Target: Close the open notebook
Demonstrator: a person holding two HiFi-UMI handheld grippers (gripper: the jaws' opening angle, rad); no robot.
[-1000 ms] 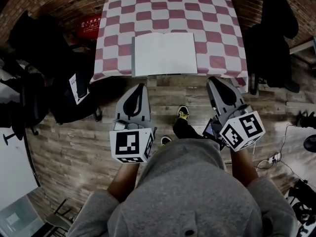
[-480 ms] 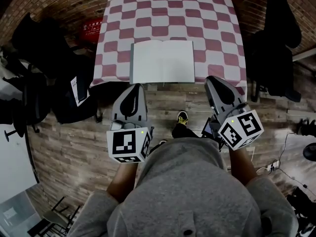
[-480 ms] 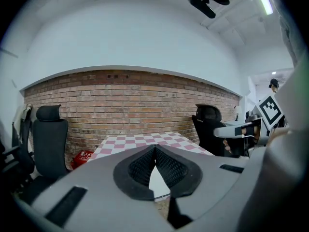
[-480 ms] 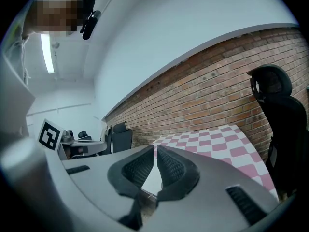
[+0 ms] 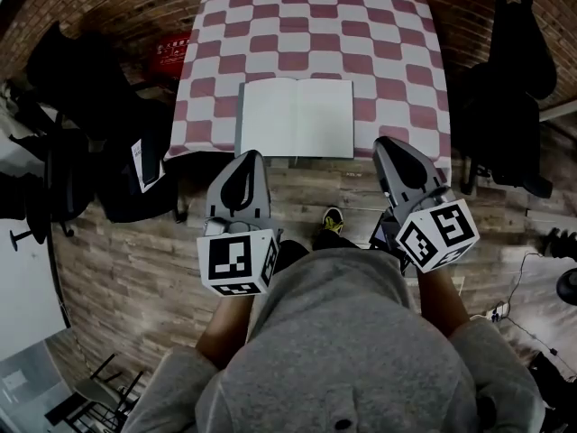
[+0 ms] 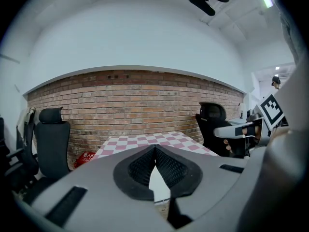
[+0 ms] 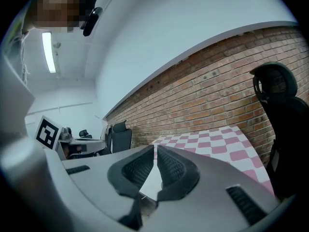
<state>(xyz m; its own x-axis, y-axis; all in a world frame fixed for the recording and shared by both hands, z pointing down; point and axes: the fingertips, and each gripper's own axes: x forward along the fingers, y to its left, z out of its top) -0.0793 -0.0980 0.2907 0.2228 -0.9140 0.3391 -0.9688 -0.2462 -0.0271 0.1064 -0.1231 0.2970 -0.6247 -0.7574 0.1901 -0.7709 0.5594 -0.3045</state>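
Observation:
The open notebook (image 5: 297, 118) lies flat with blank white pages up, at the near edge of the red-and-white checked table (image 5: 306, 25). Both grippers hang over the wooden floor just short of that edge. My left gripper (image 5: 243, 158) points at the notebook's near left corner and is shut and empty. My right gripper (image 5: 389, 142) sits off the notebook's near right corner, its jaws together on nothing. In the left gripper view a strip of the notebook (image 6: 159, 185) shows below the closed tips of the left gripper (image 6: 155, 146). In the right gripper view the notebook (image 7: 150, 182) shows below the right gripper (image 7: 155, 146).
Black office chairs stand left (image 5: 72, 79) and right (image 5: 518, 70) of the table. A red crate (image 5: 167, 48) sits by the brick wall at the table's far left. A dark bag with a paper tag (image 5: 144, 165) rests on the floor at the left.
The table and notebook have drawn closer in the head view. Both grippers, still closed, have come forward to the table's near edge.

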